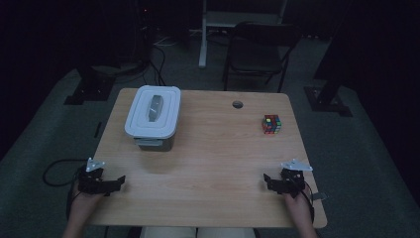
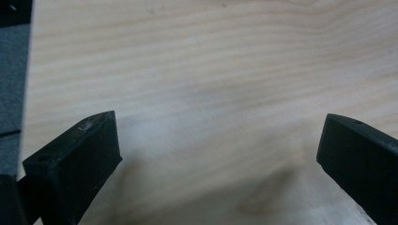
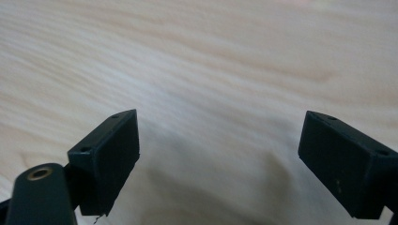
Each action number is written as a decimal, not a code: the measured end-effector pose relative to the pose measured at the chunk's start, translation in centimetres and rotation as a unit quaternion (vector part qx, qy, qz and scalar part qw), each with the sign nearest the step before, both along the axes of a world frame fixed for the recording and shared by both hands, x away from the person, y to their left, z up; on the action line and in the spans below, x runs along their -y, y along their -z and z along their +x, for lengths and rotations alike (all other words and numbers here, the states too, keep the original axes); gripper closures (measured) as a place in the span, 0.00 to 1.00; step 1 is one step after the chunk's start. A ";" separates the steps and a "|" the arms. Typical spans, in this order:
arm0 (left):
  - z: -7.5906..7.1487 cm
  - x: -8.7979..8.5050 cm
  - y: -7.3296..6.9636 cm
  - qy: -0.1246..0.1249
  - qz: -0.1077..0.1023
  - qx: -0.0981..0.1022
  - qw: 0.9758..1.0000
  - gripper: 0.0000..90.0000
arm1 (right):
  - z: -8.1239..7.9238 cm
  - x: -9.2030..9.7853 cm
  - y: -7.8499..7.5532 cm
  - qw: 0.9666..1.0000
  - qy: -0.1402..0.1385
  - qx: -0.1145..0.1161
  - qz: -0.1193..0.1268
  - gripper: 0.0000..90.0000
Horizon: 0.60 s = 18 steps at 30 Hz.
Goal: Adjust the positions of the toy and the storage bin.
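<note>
The room is dim, and a light wooden desk [image 1: 208, 163] takes up the middle of the high view. At the lower left of that frame the left claw [image 1: 120, 181] sits low over the desk near its left edge, held by a hand [image 1: 81, 208] coming in from the bottom, with a cable trailing off onto the floor. In the left gripper view its two black jaws stand wide apart with bare wood grain between them; nothing is held.

At the lower right of the high view the right claw [image 1: 266, 179] hovers close to the desk's right edge, a grey three-cornered plate on top of it. In the right gripper view its jaws also stand spread, again with bare wood between them and nothing gripped.

Nearest the left claw, in the upper left part of the desk, stands a grey box with a white lid [image 1: 152, 116]; the lid is on and has a handle recess in its middle. Box and claw are well apart. Toward the upper right of the desk sits a colourful puzzle cube [image 1: 271, 124], well apart from the right claw. Between box and cube, near the far edge, is a small round hole [image 1: 237, 104] in the desktop. Behind the desk stands a dark folding chair [image 1: 260, 49].
</note>
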<state>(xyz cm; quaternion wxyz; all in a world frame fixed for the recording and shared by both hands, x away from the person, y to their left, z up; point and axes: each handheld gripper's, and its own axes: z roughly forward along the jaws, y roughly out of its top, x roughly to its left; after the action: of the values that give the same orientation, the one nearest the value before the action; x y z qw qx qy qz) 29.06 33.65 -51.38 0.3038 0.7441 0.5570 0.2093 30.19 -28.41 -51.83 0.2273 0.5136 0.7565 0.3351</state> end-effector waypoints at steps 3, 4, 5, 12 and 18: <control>0.9 -0.3 -0.4 -0.002 -0.002 0.009 1.000 0.01 | 0.8 -0.9 -0.5 1.000 -0.008 0.006 0.008 0.14; 0.9 -0.3 -0.4 -0.002 -0.002 0.009 1.000 0.01 | 0.8 -0.9 -0.5 1.000 -0.008 0.006 0.008 0.14; 1.4 -0.5 -0.5 -0.002 -0.005 0.011 1.000 0.01 | 1.3 -1.6 -0.7 1.000 -0.017 0.010 0.010 0.14; 3.5 -0.3 -0.5 0.005 -0.003 0.011 1.000 0.01 | 3.4 -4.5 -1.2 0.999 -0.051 0.016 0.004 0.14; 5.3 -0.3 -0.5 0.009 -0.002 0.013 1.000 0.01 | 5.2 -6.9 -1.2 0.997 -0.076 0.014 0.002 0.14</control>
<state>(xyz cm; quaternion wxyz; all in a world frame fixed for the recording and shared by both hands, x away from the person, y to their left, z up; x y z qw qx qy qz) 34.32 33.91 -50.86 0.3145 0.7459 0.5464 0.2149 35.41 -21.56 -50.67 0.2108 0.4507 0.7890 0.3604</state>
